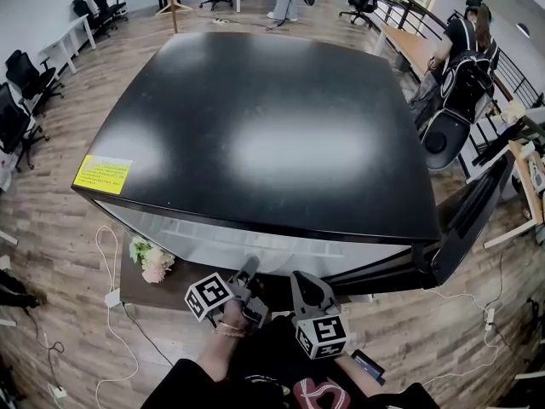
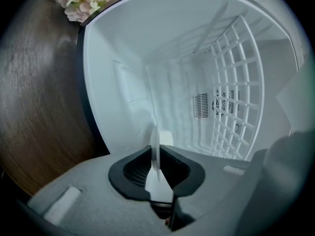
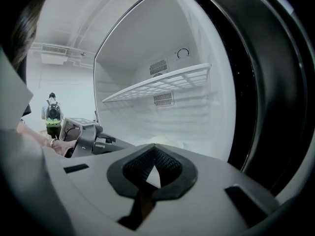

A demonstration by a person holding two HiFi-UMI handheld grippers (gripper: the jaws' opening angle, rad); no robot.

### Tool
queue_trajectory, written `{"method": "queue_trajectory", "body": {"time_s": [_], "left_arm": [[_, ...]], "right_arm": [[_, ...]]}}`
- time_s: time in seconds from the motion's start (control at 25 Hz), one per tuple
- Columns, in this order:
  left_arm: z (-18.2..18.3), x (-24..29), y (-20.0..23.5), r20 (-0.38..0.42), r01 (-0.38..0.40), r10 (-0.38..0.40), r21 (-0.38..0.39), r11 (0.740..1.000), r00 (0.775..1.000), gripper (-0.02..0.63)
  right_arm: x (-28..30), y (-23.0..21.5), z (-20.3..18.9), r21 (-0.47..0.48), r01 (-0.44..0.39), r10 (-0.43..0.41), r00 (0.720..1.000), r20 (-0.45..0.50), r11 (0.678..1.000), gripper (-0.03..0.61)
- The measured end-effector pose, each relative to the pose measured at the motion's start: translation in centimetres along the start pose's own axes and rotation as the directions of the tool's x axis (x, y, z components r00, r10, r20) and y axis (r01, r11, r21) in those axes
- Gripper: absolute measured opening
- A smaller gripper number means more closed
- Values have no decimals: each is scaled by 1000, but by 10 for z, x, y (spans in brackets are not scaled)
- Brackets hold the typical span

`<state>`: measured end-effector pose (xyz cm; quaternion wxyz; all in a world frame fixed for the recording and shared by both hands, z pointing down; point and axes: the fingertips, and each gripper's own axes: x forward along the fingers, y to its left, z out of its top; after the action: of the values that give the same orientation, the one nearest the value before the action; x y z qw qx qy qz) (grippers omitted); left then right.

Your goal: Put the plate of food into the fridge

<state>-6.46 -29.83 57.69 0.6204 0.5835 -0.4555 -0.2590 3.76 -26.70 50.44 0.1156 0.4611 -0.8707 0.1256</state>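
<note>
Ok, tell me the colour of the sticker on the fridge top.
The sticker is yellow; head view shows it best.

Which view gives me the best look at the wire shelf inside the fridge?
The left gripper view: the wire shelf sits broadside at its right, grid bars distinct. The right gripper view shows the shelf at a shallow angle, mostly its front edge. The head view shows only the fridge's black top.

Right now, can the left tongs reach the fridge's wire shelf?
Probably yes. The fridge door stands open, the left tongs, shut on the plate, point into the cavity, and nothing shows between them and the wire shelf.
</note>
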Motion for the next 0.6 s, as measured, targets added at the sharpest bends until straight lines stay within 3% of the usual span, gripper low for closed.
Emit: {"method": "queue_trajectory", "body": {"time_s": [0.6], "left_arm": [[6,7,19,0,-33,33,-5,999,999,43]], "right_arm": [[14,7,1,16,-19,19,1000,-5,1000,8]]}}
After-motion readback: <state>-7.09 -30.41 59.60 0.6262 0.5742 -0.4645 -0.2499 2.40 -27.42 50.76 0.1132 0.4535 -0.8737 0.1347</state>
